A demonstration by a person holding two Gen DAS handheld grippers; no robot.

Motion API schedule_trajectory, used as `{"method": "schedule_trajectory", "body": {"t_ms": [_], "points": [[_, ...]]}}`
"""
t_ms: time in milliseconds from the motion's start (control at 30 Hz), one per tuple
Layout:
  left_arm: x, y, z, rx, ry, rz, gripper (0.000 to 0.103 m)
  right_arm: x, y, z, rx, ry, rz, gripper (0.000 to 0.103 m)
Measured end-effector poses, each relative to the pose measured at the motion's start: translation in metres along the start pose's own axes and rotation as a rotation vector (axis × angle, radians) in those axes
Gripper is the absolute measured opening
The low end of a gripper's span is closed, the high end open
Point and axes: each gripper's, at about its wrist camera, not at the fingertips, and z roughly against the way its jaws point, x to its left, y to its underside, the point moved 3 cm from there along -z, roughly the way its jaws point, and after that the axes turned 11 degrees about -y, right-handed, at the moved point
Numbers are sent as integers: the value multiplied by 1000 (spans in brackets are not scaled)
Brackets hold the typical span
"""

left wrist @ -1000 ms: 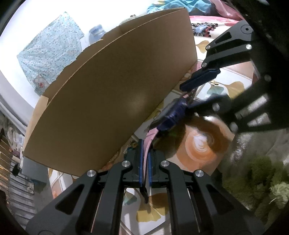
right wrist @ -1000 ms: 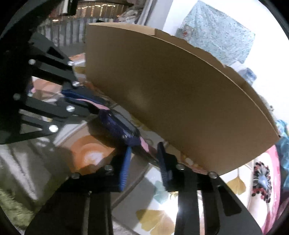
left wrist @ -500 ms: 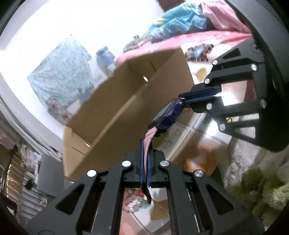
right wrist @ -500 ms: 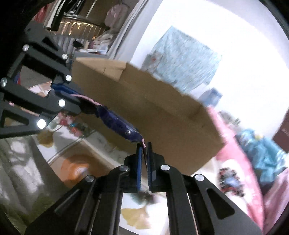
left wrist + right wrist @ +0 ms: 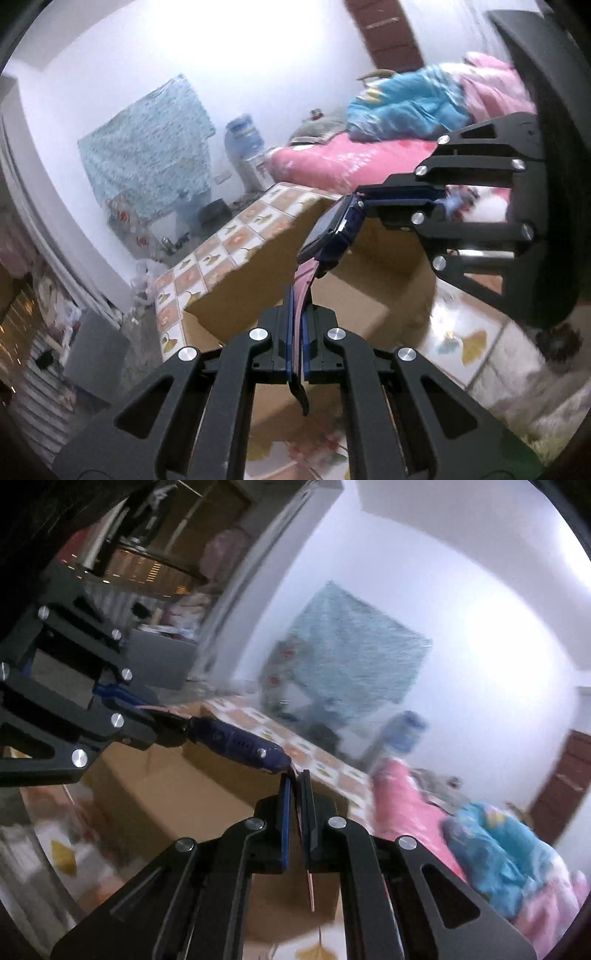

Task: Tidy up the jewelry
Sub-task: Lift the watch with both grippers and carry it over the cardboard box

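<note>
A watch (image 5: 334, 230) with a dark blue case and pink strap hangs in the air, stretched between two grippers above an open cardboard box (image 5: 373, 284). The left gripper (image 5: 297, 332) is clamped tight on one strap end; the right gripper (image 5: 295, 805) pinches the other end, its jaws nearly together. To do this step well, both hands should likely travel together, keeping the strap gently taut without pulling, and lower the watch into the box before either gripper lets go
</note>
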Motion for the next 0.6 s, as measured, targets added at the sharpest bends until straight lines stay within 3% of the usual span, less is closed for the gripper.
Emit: {"method": "schedule_trajectory", "body": {"t_ms": [133,200,333,433,533,600], "points": [[34,-12,-41,110,50,91,4,-44,-29,-60,121,-269,-130,5],[46,-11,-68,193,92,129,5,-61,-32,-107,253,-401,-210,5],[59,12,-139,395,178,204,5,-63,-17,-185,509,-565,-338,5],[64,34,-174,505,228,238,5,-53,9,-236,694,-628,-399,6],[53,50,-203,583,247,218,7,-36,28,-264,777,-580,-374,13],[53,58,-220,624,230,222,18,-27,37,-276,805,-557,-379,15]]}}
